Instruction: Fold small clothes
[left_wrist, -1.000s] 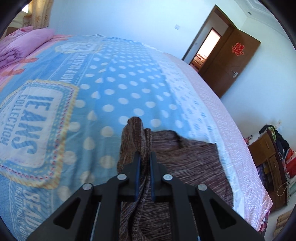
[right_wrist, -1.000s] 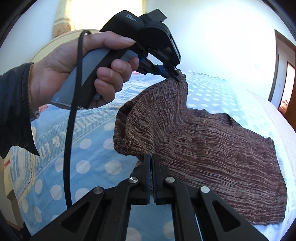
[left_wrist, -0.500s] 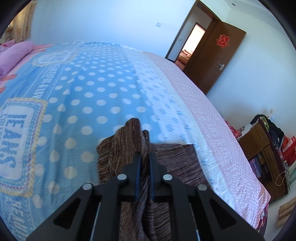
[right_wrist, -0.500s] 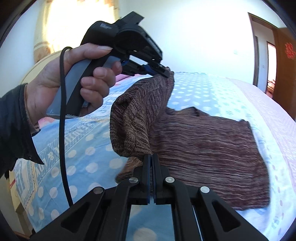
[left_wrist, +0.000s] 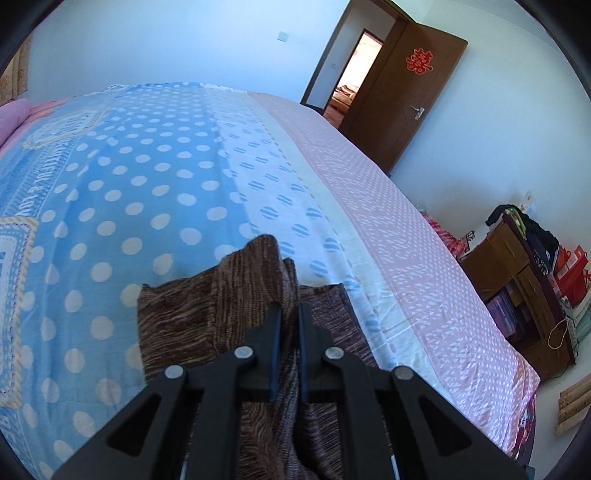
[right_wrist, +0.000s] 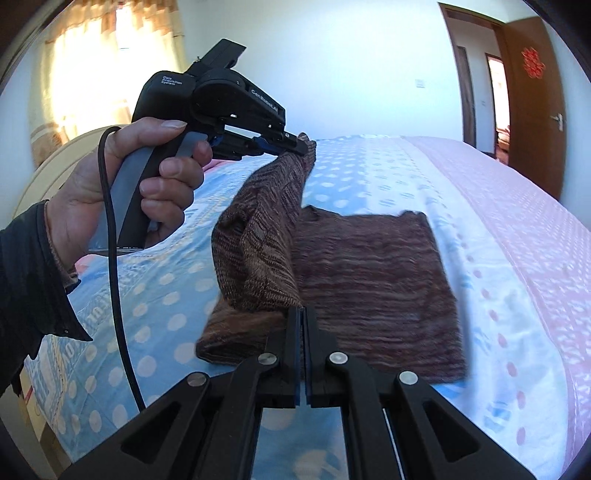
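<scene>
A small brown striped knit garment (right_wrist: 369, 273) lies on the blue polka-dot bed cover (right_wrist: 155, 302). Its left part is lifted and hangs between both grippers. My left gripper (left_wrist: 289, 308) is shut on one corner of the garment (left_wrist: 255, 273); it also shows in the right wrist view (right_wrist: 299, 146), held up in a hand. My right gripper (right_wrist: 302, 312) is shut on the nearer corner. The rest of the garment lies flat to the right.
The bed (left_wrist: 369, 206) has a pink dotted strip along its right side and drops off there. A brown door (left_wrist: 413, 92) stands open at the back. A wooden shelf with clutter (left_wrist: 528, 280) stands right of the bed. A pink pillow (left_wrist: 11, 118) lies far left.
Both grippers have carried the lifted edge of the garment rightward over the flat part. The flat part looks narrower, and the lifted flap stands more upright.
</scene>
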